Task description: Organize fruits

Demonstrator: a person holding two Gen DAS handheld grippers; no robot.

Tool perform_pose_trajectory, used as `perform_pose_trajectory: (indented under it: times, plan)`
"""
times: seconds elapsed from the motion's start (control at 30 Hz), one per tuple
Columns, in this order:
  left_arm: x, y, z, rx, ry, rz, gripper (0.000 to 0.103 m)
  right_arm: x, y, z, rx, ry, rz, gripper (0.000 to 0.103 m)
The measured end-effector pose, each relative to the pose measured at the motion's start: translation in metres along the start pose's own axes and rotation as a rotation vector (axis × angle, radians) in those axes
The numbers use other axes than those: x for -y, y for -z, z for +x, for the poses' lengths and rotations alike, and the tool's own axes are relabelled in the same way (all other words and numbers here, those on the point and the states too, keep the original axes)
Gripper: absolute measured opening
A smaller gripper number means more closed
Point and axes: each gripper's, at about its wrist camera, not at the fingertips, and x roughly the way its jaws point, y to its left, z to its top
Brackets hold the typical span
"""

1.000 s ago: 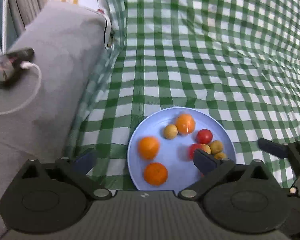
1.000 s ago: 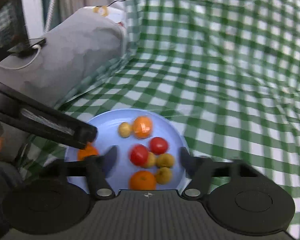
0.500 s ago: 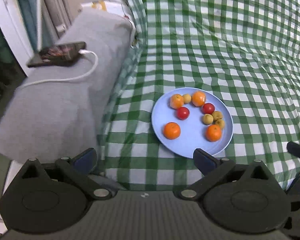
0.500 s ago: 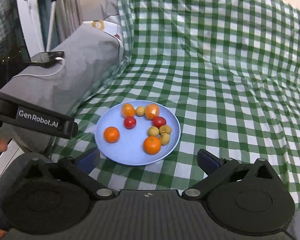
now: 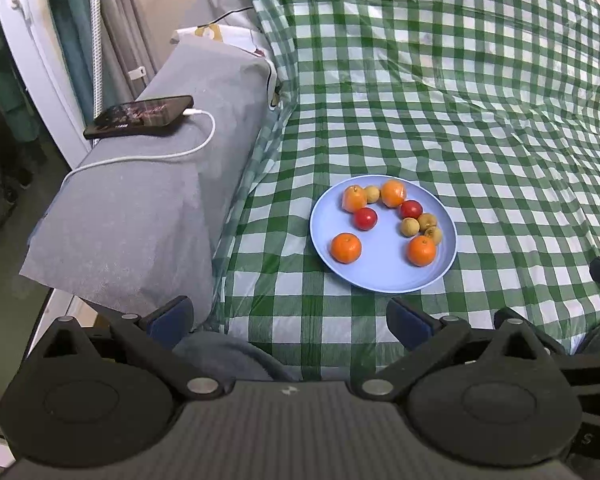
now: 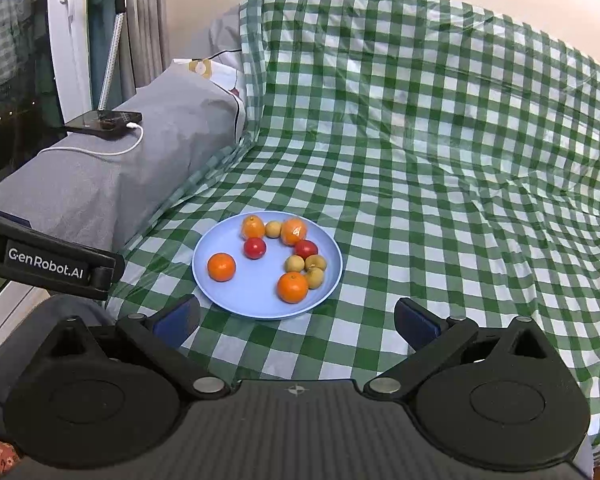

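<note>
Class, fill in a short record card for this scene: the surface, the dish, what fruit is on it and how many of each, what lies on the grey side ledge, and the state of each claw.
Surface: green and white checked cloth
Dish: blue plate, resting on the cloth
Orange fruits: four, one of them apart at the plate's left
Red fruits: two, e.g.
Small yellow-brown fruits: four, e.g.
Grey ledge: phone with white cable plugged in
Left claw: open, empty
Right claw: open, empty

A blue plate (image 6: 220, 298) of oranges, red fruits and small yellow-brown fruits sits on green checked cloth (image 6: 440, 184), beyond the right gripper's (image 6: 296, 320) wide-open empty jaws.
</note>
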Motion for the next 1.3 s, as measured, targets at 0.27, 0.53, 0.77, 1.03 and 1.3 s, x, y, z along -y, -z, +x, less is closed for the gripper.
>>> perform_pose_trajectory:
  times: [0.27, 0.53, 0.77, 1.03, 1.3]
  plan:
    - [0.0023, 0.0004, -0.0044, 0.013, -0.002, 0.008, 0.103, -0.0043, 0.0001, -0.0051, 0.014, -0.001, -0.015, 0.102]
    - [0.0023, 0.0006, -0.0040, 0.009, -0.001, 0.009, 0.103, -0.0037, 0.0003, -0.0041, 0.014, 0.004, -0.011, 0.102]
    - [0.0025, 0.0006, -0.0036, 0.007, -0.003, 0.007, 0.103, -0.0041, 0.0003, -0.0030, 0.011, 0.002, -0.013, 0.102]
    - [0.0026, 0.0001, -0.0027, 0.004, -0.002, 0.009, 0.103, -0.0027, 0.0009, -0.0027, 0.009, 0.002, -0.013, 0.102]
    - [0.0028, -0.0001, -0.0030, 0.005, -0.002, 0.010, 0.103, -0.0012, 0.0000, -0.0037, 0.013, 0.002, -0.014, 0.102]
